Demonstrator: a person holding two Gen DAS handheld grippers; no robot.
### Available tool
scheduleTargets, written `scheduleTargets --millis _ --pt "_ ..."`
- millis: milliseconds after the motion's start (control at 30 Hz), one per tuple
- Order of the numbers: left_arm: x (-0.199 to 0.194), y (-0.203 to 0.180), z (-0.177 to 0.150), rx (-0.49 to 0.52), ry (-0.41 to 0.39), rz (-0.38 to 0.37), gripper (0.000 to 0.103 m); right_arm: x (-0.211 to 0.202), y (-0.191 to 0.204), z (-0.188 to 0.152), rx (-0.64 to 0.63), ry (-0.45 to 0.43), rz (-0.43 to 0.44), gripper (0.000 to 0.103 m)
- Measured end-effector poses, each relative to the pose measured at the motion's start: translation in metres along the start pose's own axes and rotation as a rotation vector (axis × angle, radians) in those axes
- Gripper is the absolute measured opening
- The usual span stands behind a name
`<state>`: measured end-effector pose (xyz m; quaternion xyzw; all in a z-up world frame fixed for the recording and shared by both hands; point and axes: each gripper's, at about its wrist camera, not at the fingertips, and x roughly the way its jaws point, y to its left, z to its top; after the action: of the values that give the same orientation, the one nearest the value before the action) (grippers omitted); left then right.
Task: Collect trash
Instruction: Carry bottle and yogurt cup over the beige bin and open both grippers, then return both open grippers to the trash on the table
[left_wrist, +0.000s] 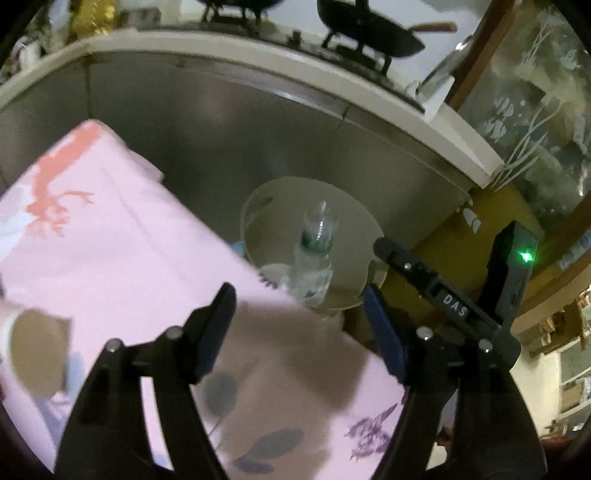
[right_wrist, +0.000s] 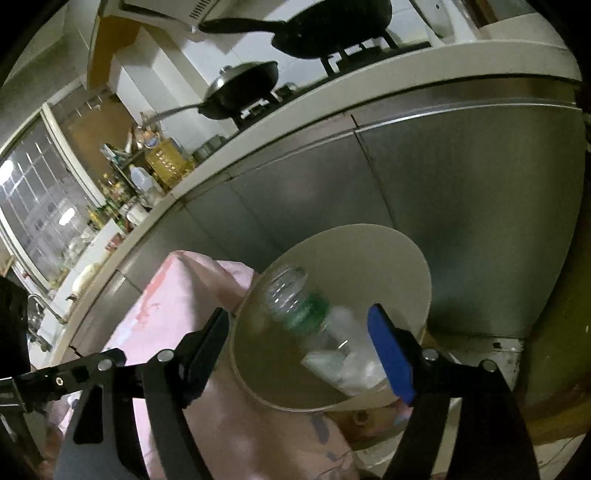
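Observation:
A clear plastic bottle with a green label (right_wrist: 301, 308) lies tilted inside a beige round trash bin (right_wrist: 388, 247), over crumpled white paper (right_wrist: 347, 365). My right gripper (right_wrist: 301, 332) is open and empty just above the bin's mouth, with the bottle between and beyond its fingers, apart from them. In the left wrist view the bottle (left_wrist: 316, 240) stands in the same bin (left_wrist: 258, 206). My left gripper (left_wrist: 299, 314) is open and empty above the pink tablecloth's edge. The right gripper's body (left_wrist: 454, 306) shows at right. A cardboard roll (left_wrist: 37, 350) lies on the cloth at far left.
A table with a pink flowered cloth (left_wrist: 122, 240) stands left of the bin. Steel cabinet doors (right_wrist: 461, 192) run behind it under a white counter (right_wrist: 332, 107) with black pans (right_wrist: 325, 26) on a stove. Oil bottles (right_wrist: 166, 155) crowd the counter's left.

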<state>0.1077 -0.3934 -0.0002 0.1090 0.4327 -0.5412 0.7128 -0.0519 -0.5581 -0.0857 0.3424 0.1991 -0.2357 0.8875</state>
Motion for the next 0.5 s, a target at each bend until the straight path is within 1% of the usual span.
scheduleTargets --millis 67,100,167,267,500 --pt "-0.018 0.007 -0.012 0.005 -0.035 0.033 0.069 -0.008 0.008 -0.005 -0.005 -0.014 0.017 0.075" --pt "-0.029 0.013 -0.023 0.007 -0.051 0.064 0.069 -0.011 0.014 -0.010 -0.012 -0.016 0.029 0.075" --pt "-0.044 0.023 -0.041 0.004 -0.062 0.107 0.069 -0.016 0.025 -0.016 -0.030 -0.013 0.046 0.075" --pt "-0.069 0.044 -0.078 -0.020 -0.062 0.171 0.069 -0.022 0.047 -0.029 -0.071 -0.009 0.076 0.075" --pt "-0.130 0.076 -0.152 -0.077 -0.105 0.270 0.069 -0.025 0.104 -0.058 -0.166 0.062 0.158 0.075"
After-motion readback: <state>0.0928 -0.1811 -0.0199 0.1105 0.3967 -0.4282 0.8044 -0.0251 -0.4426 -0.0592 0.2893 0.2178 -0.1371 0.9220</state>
